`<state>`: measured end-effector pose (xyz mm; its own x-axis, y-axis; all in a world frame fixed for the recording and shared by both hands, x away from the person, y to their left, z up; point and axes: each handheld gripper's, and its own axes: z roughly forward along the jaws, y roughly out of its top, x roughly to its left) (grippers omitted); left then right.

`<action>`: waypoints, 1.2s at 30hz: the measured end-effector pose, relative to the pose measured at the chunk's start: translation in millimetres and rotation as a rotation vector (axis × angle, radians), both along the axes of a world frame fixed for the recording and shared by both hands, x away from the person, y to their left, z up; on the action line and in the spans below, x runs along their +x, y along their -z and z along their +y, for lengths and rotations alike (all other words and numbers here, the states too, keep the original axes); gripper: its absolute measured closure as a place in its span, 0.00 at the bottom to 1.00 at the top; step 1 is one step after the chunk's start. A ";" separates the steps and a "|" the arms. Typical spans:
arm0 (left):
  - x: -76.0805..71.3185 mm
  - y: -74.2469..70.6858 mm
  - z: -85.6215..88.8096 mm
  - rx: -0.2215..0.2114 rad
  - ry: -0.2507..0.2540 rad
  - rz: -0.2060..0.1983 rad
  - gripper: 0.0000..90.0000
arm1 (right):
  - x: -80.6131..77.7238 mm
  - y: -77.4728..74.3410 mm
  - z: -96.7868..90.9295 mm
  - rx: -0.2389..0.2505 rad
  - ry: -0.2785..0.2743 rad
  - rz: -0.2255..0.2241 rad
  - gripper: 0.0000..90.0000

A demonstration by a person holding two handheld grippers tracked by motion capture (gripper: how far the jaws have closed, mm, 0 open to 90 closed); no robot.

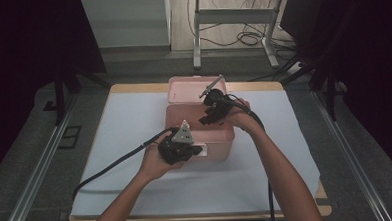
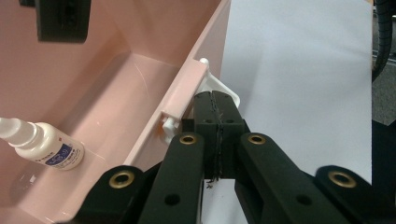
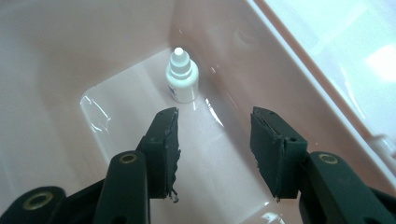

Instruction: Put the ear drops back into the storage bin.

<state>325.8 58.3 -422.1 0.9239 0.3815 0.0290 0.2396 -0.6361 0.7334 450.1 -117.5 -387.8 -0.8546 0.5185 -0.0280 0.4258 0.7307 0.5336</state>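
worktop (image 1: 135,143): white sheet | pink box (image 1: 220,142) centre frame, lid off | white dropper bottle (image 3: 182,79) inside, lying in corner | left tongs (image 2: 217,116) clenched beside box's white latch (image 2: 224,88) | right tongs (image 3: 215,135) released above bottle

Both forearms come in from the bottom of the high view, the left one angling right, the right one angling left and reaching farther. The left gripper (image 1: 181,145) sits in a cupped left hand (image 1: 156,162), jaws pressed fully together, pads meeting along one seam. The right gripper (image 3: 215,140) points steeply down, its jaws apart with nothing between the pads.
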 end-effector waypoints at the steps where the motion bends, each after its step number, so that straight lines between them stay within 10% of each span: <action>1: 0.0 0.0 0.0 0.000 0.000 0.000 1.00 | -1.2 -1.6 -2.2 0.003 0.005 -0.004 0.59; 36: 0.6 -0.2 0.0 -0.002 -0.003 0.007 1.00 | -17.2 -15.4 -73.7 0.138 0.161 -0.080 0.52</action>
